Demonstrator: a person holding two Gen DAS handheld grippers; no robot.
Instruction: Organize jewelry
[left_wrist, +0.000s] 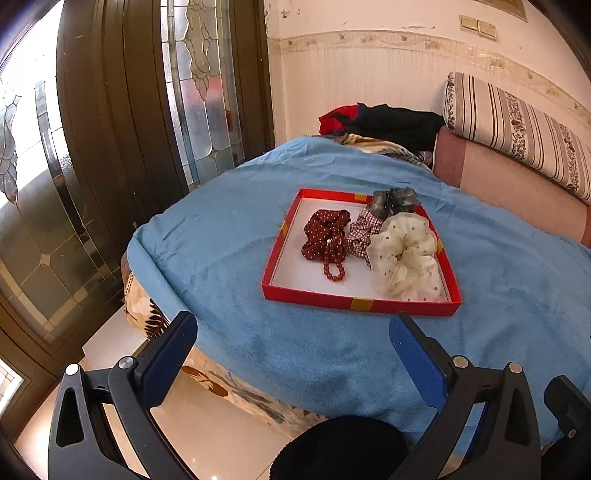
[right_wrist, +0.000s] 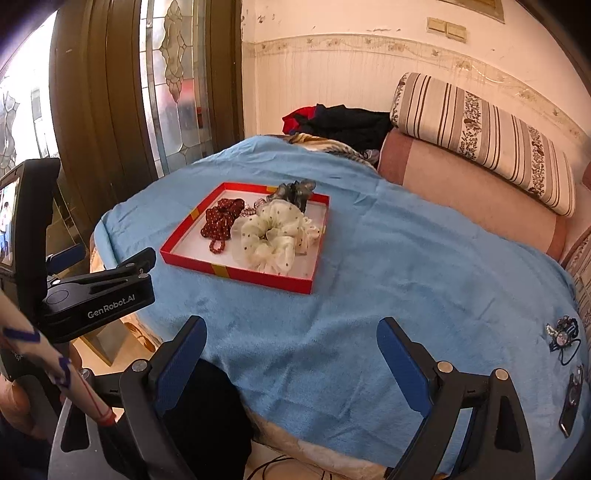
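Two claws: both gape wide with nothing between the pads.
Left wrist view, claw: left claw (left_wrist: 293, 350) hangs over the near edge of the blue blanket (left_wrist: 229, 258).
Left wrist view, tray: red tray (left_wrist: 362, 304) lies ahead and slightly right, holding a red dotted scrunchie (left_wrist: 325, 234), checked scrunchie (left_wrist: 362, 230), cream scrunchie (left_wrist: 404, 254), grey scrunchie (left_wrist: 395, 199) and a red bead bracelet (left_wrist: 334, 267).
Right wrist view, claw: right claw (right_wrist: 291, 349) sits near the bed edge; the tray (right_wrist: 236, 275) lies ahead and left.
Right wrist view, loose pieces: a small blue hair tie with a charm (right_wrist: 563, 336) and a dark clip (right_wrist: 572, 400) lie far right on the blanket, clip's long axis running near to far.
Nearer hand: the right, in my judgement.
Writing: "GenRobot.AI" on the left claw's body.
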